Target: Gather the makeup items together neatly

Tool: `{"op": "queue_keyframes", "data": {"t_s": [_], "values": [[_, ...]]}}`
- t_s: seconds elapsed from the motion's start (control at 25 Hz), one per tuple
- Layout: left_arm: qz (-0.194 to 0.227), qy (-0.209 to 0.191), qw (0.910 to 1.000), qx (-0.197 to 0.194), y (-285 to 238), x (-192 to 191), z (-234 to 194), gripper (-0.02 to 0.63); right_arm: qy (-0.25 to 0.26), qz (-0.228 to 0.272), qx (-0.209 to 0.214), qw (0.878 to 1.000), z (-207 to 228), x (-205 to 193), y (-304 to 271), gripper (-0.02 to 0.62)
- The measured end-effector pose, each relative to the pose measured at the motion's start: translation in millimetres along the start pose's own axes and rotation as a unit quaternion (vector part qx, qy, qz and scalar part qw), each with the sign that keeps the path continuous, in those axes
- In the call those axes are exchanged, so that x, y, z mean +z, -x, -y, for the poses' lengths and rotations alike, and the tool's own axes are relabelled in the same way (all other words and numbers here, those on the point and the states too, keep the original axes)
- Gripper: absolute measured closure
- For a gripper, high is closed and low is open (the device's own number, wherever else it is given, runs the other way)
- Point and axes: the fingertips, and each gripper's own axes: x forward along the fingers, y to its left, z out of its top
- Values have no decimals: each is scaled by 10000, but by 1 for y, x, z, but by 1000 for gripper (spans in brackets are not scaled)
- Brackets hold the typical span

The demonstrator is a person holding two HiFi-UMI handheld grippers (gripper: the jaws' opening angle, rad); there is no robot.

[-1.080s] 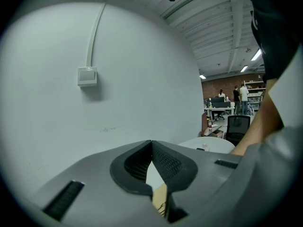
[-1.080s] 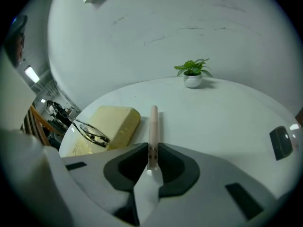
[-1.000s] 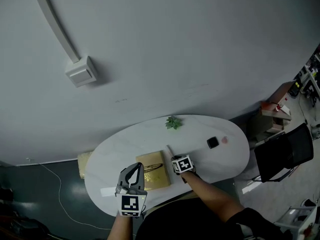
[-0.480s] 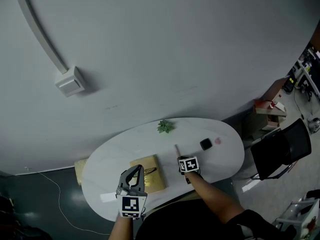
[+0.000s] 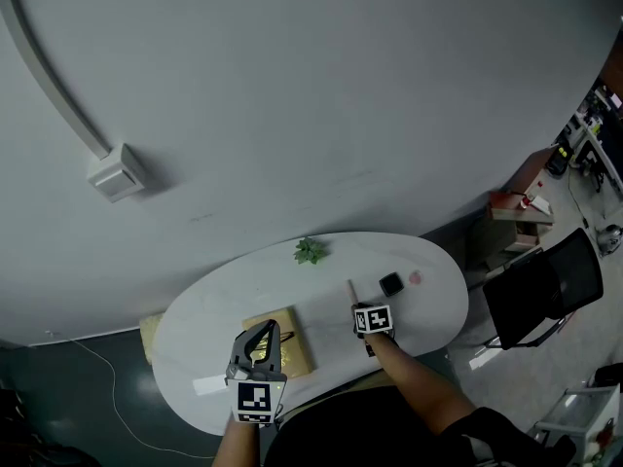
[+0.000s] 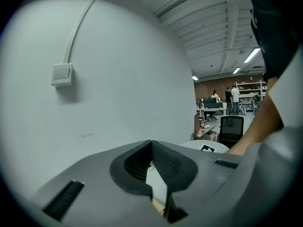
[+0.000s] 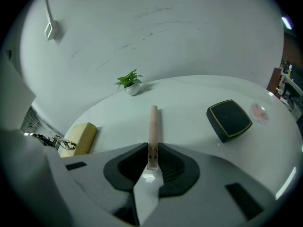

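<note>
Right tongs (image 7: 152, 161) are nearly pressed together, pinching the near end of a slim pink makeup stick (image 7: 153, 126), which points forward from them over the tabletop (image 7: 189, 98). It is probably light, stiff and smooth, so it may swivel in the pinch; a hold nearer its middle seems safer. Ahead and to the right lie the black compact (image 7: 229, 119) and a small pink item (image 7: 259, 111), perhaps a puff. Left tongs (image 6: 151, 148) are pressed together, holding nothing.

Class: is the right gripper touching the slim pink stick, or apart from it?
Touching. The right gripper view shows the right gripper closed on the near end of the pink stick, both pads pressing it.
</note>
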Motion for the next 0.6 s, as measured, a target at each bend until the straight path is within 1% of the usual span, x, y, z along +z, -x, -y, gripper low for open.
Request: {"op": "queue_keyframes", "data": {"t_s": [0.24, 0.6], "values": [[1, -2, 10000, -4, -14, 6, 1, 584, -82, -65, -1, 9999, 10, -1, -2, 515], [-35, -5, 10000, -55, -23, 5, 3, 584, -81, -17, 19, 10000, 11, -1, -3, 515]]}}
